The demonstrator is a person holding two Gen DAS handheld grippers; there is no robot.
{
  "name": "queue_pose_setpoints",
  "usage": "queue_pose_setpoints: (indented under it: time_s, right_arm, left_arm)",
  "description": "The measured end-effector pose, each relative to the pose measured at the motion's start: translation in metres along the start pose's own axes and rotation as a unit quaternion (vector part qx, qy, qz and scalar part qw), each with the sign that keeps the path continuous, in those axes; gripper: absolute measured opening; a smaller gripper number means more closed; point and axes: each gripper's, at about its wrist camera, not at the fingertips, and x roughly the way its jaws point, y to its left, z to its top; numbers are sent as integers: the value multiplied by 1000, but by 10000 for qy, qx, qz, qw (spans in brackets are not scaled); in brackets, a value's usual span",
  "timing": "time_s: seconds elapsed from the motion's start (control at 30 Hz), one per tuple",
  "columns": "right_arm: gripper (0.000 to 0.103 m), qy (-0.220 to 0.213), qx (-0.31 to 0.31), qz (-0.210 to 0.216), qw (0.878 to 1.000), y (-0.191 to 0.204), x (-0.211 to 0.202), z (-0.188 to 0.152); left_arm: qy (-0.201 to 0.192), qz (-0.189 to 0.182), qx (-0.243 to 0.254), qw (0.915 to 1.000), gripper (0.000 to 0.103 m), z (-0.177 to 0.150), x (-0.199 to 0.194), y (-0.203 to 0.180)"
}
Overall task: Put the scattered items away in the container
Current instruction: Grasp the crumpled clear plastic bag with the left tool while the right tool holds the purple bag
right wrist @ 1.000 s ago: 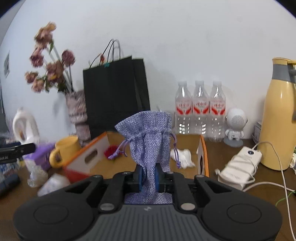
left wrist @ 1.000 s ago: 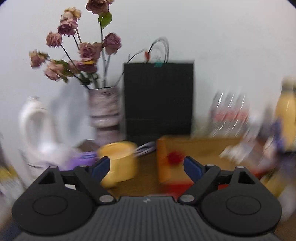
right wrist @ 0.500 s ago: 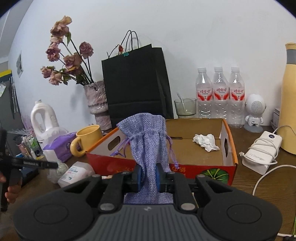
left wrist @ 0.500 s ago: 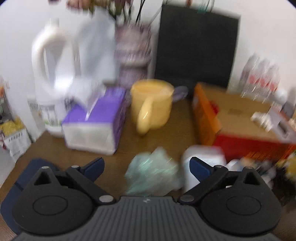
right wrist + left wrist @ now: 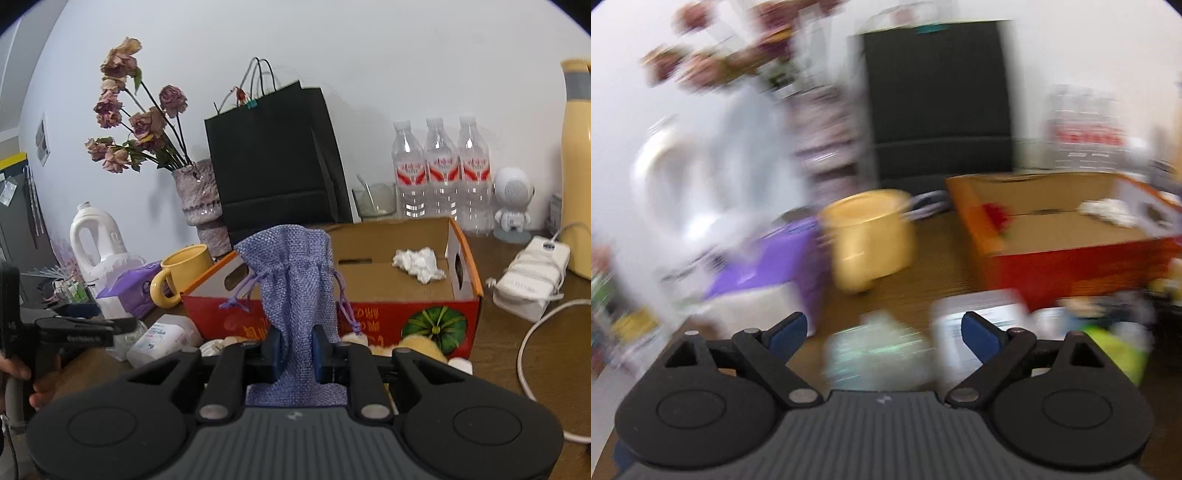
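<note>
My right gripper (image 5: 297, 354) is shut on a purple woven drawstring pouch (image 5: 295, 273), held upright in front of the red and orange cardboard box (image 5: 369, 317). Inside the box lie a crumpled white tissue (image 5: 419, 264) and a small red thing (image 5: 995, 216). The left wrist view is blurred. There my left gripper (image 5: 884, 332) hangs low over the table with its jaws closing. A pale green crumpled packet (image 5: 875, 354) lies between its fingers, and the pads stand clear of it. A white packet (image 5: 982, 321) lies just to the right, near the box (image 5: 1071, 266).
A yellow mug (image 5: 184, 273), a purple tissue box (image 5: 136, 284) and a white detergent bottle (image 5: 96, 240) stand left of the box. Behind it are a vase of dried roses (image 5: 201, 199), a black paper bag (image 5: 273, 158) and water bottles (image 5: 439, 173). A white charger with cable (image 5: 532, 277) lies right.
My left gripper has dropped towards the table, and the green packet now lies between its fingers. My right gripper has sunk a little with the pouch and now faces the box's front wall.
</note>
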Motion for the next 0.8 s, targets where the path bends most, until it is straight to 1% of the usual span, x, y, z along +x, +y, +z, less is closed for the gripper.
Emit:
queue_pose_setpoints:
  time_s: [0.03,0.07,0.1,0.13,0.17,0.2,0.23,0.27,0.33,0.37,0.4,0.47,0.5,0.53,0.57,0.63,0.67,0.73,0.8]
  right_arm:
    - [16,21,31,32,10000,-1,1,0]
    - [16,25,34,64,10000,0,1,-1]
    - [16,28,21,75,10000,1,1,-1]
    - [16,23,-1,72,10000,1,1,-1]
    - [16,19,-9,62,10000,1,1,-1]
    - [16,13,-7,52,10000,1,1,-1]
    - [16,1,3,41,10000,1,0,-1]
    - [16,-19,19,32,10000,0,-1,0]
    - [16,-41,50,11,10000,-2,-3,0]
    - [16,-45,65,-9,10000,-2,-4,0]
    - [16,-51,68,-37,10000,-1,-6,0]
    - [16,-113,-7,-126,9999,3,-13,0]
    - [16,-150,-53,-176,9997,6,-18,-1]
    - [16,-182,-84,-209,9996,9,-23,-2]
    - [16,-217,-107,-246,9994,12,-28,-4]
    - [16,-275,-151,-352,9989,17,-41,-10]
    - [16,-288,-150,-402,9987,19,-47,-14]
    - [16,-286,-107,-508,9982,22,-61,-23]
    - [16,-256,-153,-635,9975,28,-77,-35]
  left_arm:
    - [84,-47,-240,9997,83,-3,5,11]
    - [169,-184,-434,9987,83,-5,10,19]
    - [301,-345,-610,9971,76,-7,17,24]
    - [494,-414,-740,9952,62,-9,26,27]
    - [726,-439,-823,9930,51,-10,34,26]
    - [903,-453,-904,9908,32,-13,41,26]
    - [920,-459,-994,9897,28,-14,43,26]
    - [826,-489,-1048,9899,23,-15,41,27]
    - [762,-523,-1076,9899,19,-11,33,27]
    - [763,-421,-1133,9897,18,-7,23,27]
    - [596,-361,-1132,9911,17,-4,9,25]
    - [29,-213,-928,9954,17,4,-28,17]
    - [-234,-131,-858,9960,17,6,-48,10]
    - [-450,-152,-834,9954,17,7,-66,3]
    - [-621,-314,-870,9938,17,6,-83,-8]
    - [-838,-704,-884,9901,18,-6,-110,-33]
    - [-913,-806,-887,9886,18,-13,-120,-45]
    - [-944,-985,-825,9872,18,-29,-138,-71]
    - [-979,-1253,-705,9848,18,-47,-153,-92]
